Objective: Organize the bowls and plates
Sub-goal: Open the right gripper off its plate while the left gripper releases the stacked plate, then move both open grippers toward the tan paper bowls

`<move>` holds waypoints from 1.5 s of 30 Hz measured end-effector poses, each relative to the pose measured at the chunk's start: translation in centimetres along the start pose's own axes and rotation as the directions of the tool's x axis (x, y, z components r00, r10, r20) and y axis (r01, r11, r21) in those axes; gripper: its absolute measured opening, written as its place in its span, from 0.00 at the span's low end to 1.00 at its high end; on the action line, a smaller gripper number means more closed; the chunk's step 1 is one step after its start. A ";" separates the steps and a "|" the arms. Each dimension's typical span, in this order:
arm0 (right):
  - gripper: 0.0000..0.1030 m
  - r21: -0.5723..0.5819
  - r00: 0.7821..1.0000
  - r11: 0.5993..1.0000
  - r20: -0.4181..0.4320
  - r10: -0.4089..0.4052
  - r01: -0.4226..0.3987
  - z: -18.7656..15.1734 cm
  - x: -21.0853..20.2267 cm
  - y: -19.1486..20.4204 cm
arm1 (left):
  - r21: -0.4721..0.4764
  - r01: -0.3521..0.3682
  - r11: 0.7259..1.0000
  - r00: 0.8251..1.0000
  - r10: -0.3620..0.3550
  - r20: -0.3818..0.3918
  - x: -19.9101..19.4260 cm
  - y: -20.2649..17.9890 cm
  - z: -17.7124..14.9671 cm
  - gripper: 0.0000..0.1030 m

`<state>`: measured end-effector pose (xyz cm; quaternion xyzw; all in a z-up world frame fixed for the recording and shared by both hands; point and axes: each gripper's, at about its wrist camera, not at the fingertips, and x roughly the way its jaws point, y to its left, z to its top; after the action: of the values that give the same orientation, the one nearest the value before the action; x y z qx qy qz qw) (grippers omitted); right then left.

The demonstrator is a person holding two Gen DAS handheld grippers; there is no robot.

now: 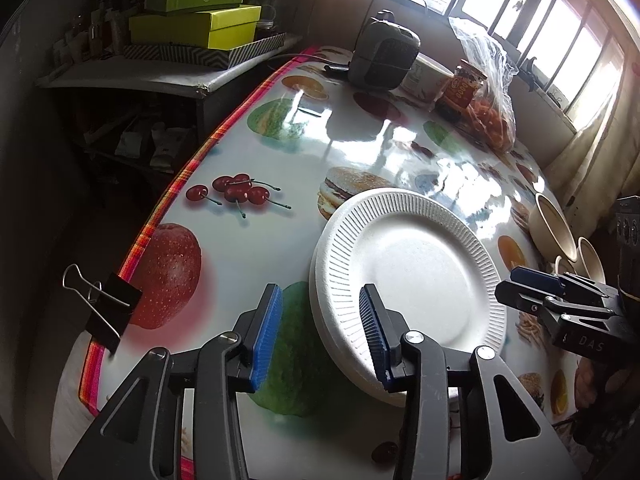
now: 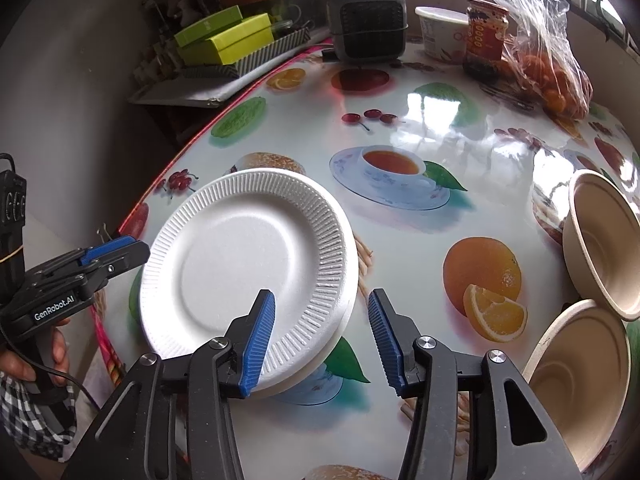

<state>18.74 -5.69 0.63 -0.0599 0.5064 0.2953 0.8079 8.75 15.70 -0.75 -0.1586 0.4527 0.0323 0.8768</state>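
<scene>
**Both grippers spread at the plate stack**

My left gripper [image 1: 320,336] has its jaws spread apart. Its right finger sits over the ribbed near-left rim of the white plates [image 1: 412,268]; its left finger is off the stack, over the tablecloth [image 1: 240,240]. Neither pad presses on the rim. Nothing is pinched.

My right gripper [image 2: 322,340] is likewise spread. Its left finger overlaps the near-right rim of the white plates [image 2: 240,264]; its right finger stands clear of them, over the printed cloth. No pad clamps the rim here either.

The plates are stacked, at least two deep by the edges showing beneath the top one. The stack lies flat near the tabletop's left edge, towards its near end, between my two grippers.

Two beige bowls [image 2: 600,248] sit near the right edge of the tabletop, well apart from the plates, one just in front of the other and tilted. I cannot tell whether they touch.

At the far edge stand a dark heater [image 2: 366,22], a white tub [image 2: 440,32], a jar [image 2: 486,36] and a plastic bag of oranges [image 2: 548,76]. A binder clip [image 1: 104,308] grips the cloth at the left edge.

My left hand [image 2: 36,356] wraps the left gripper's handle.
</scene>
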 end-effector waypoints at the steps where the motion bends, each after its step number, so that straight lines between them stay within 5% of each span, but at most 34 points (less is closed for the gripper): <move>1: 0.48 0.004 1.000 1.000 0.004 0.002 -0.002 0.0 -0.1 0.0 | 0.004 -0.001 1.000 1.000 0.001 0.002 -0.1 -0.1 0.1 0.43; 13: 0.51 0.017 0.999 1.000 0.051 -0.009 0.008 0.0 -1.9 -0.3 | 0.051 -0.038 0.998 0.998 0.035 0.044 -1.4 -1.9 1.0 0.44; 21: 0.52 0.052 0.994 0.998 0.100 -0.050 0.045 -0.2 -4.2 -1.4 | 0.113 -0.002 0.994 0.998 -0.006 0.069 -2.0 -5.1 2.4 0.44; 37: 0.52 0.181 0.953 0.964 0.200 -0.228 0.192 -2.3 -9.2 -6.0 | 0.292 0.038 0.956 0.989 -0.077 0.125 -2.1 -13.8 3.6 0.44; 45: 0.52 0.258 0.931 0.937 0.218 -0.293 0.235 -3.9 -11.5 -9.1 | 0.360 0.096 0.928 0.986 -0.139 0.095 -1.2 -18.1 3.9 0.44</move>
<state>17.00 -19.40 6.73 0.0033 0.4170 0.1287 0.8998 14.70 -0.16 6.83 -0.0226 0.3878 -0.0930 0.9168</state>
